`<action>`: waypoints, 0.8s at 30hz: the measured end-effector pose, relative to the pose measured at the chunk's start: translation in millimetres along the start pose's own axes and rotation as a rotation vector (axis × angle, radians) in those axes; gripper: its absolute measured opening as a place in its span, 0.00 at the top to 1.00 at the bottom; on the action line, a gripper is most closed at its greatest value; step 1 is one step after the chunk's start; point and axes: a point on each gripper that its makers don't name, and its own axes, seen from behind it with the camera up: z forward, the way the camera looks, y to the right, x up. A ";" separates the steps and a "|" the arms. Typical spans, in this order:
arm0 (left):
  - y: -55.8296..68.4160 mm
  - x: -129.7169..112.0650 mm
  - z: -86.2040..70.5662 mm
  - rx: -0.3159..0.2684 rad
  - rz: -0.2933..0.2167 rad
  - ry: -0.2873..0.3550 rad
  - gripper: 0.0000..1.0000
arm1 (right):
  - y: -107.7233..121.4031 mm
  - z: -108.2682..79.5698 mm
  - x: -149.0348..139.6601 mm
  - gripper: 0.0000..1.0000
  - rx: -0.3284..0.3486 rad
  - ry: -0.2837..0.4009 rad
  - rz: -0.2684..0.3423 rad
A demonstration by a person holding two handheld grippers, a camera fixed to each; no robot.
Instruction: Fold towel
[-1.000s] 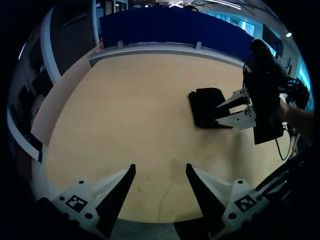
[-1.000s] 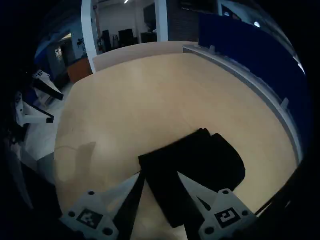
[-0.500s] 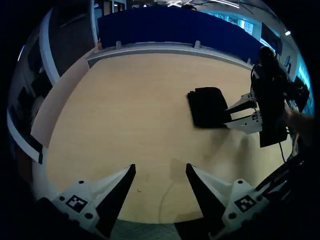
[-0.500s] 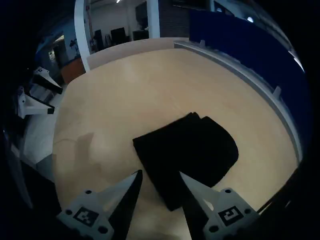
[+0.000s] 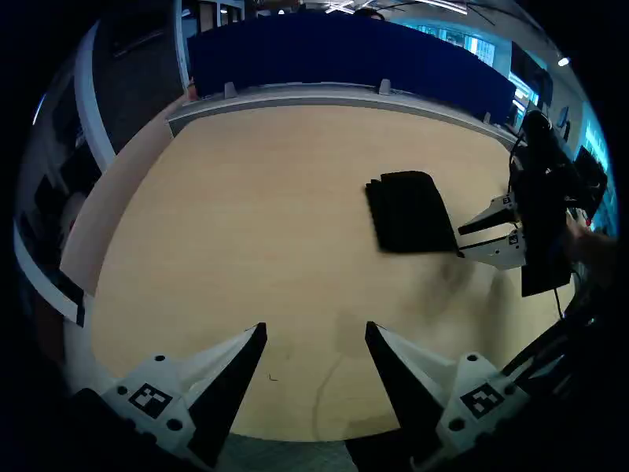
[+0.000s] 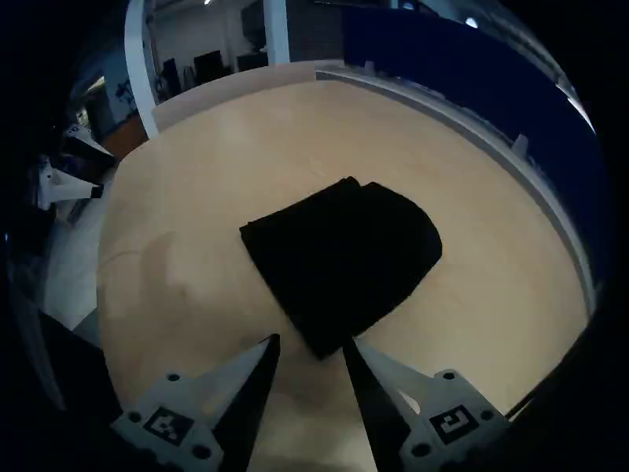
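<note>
A black towel (image 5: 410, 211) lies folded into a compact rectangle on the light wooden table (image 5: 259, 212). In the right gripper view the towel (image 6: 344, 256) sits just ahead of my right gripper (image 6: 309, 348), whose fingers are open with nothing between them; the towel's near corner lies by the tips. From the left gripper view the right gripper (image 5: 462, 240) hangs at the towel's right edge, held by a hand (image 5: 594, 248). My left gripper (image 5: 314, 334) is open and empty over the table's near edge, well away from the towel.
A blue partition (image 5: 338, 55) with a grey ledge runs along the table's far side. A lighter table extension (image 5: 114, 193) lies to the left. In the right gripper view the left gripper (image 6: 67, 169) is at the far left, beyond the table edge.
My right gripper has drawn back off the towel, which now lies wholly in front of its tips. The left gripper has stayed put.
</note>
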 end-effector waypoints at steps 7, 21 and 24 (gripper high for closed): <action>1.8 -0.4 -1.3 0.000 0.001 0.000 0.07 | 3.7 4.1 -6.2 0.39 -0.018 -0.008 0.002; 1.8 -1.4 0.8 -0.001 -0.002 -0.002 0.07 | 10.0 15.9 -14.8 0.78 -0.041 -0.020 0.015; 1.3 -1.5 2.2 -0.001 -0.002 -0.001 0.07 | 10.2 15.7 -14.1 0.85 -0.039 -0.016 0.015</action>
